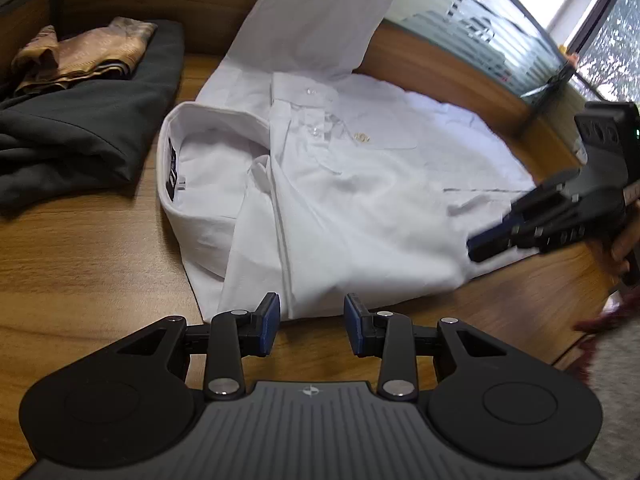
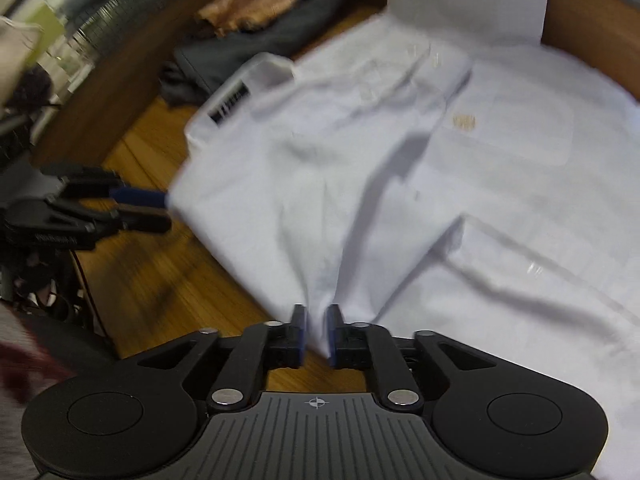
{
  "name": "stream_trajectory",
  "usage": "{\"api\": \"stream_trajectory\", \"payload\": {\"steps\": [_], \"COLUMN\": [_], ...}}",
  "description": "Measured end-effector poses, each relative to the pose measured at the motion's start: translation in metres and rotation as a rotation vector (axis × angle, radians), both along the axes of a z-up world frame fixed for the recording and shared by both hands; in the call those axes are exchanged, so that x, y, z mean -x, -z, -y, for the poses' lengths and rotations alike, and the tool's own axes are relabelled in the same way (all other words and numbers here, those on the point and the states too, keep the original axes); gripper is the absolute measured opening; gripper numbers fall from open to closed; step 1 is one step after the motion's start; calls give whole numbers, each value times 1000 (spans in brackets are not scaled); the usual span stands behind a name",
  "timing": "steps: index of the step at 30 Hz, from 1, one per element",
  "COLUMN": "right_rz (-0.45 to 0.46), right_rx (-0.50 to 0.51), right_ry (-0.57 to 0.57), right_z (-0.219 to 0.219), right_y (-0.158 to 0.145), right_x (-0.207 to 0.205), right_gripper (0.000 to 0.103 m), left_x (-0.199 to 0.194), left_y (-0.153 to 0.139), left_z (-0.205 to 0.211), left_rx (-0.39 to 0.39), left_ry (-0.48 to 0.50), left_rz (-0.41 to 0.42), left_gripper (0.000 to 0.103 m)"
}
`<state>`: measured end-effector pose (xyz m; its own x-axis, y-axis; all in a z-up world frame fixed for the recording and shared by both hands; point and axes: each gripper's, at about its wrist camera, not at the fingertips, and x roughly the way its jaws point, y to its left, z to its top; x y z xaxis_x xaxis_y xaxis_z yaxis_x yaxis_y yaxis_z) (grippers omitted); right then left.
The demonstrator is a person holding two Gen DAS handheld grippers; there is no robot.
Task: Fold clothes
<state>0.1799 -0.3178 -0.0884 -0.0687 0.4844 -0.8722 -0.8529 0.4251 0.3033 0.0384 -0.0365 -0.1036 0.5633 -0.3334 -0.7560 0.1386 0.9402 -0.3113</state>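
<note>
A white button-up shirt (image 1: 344, 184) lies front-up on the wooden table (image 1: 80, 264), collar to the left, one part draped up the back wall. My left gripper (image 1: 311, 322) is open and empty, just short of the shirt's near edge. My right gripper (image 2: 317, 332) is shut on a fold of the shirt (image 2: 400, 184) at its near edge and lifts it slightly. The right gripper also shows in the left wrist view (image 1: 492, 242) at the shirt's right edge. The left gripper shows in the right wrist view (image 2: 156, 208) at the shirt's left edge.
A folded dark garment (image 1: 88, 128) with a brown patterned cloth (image 1: 84, 52) on top lies at the table's left back. A wooden back wall (image 1: 440, 64) borders the table. The table edge runs along the right front (image 1: 568, 344).
</note>
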Motion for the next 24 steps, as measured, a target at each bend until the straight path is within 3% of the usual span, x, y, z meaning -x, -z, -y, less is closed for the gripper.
{"api": "stream_trajectory", "payload": {"steps": [1,4,7,16,24], "right_rz": [13,23,2,-65,-76], "right_rx": [-17,-69,-115,-177,-188], "right_ry": [2,35,107,310,335], "right_z": [2,1,-9,-58,-94], "right_y": [-10,-30,-34,12,45], "right_x": [-4,-26,-58,-143,-189], "right_gripper": [29,34,42,47,54], "left_x": [1,5,-1,-39,-52], "left_y": [-3,-13,-20,1,31], "left_z": [-1,-2,3,33,44], "left_rx": [7,29,54,97,99], "left_ry": [-1,-4,8,77,73], "left_rz": [6,24,42,-10,-98], "left_gripper": [40,40,40,40,40]}}
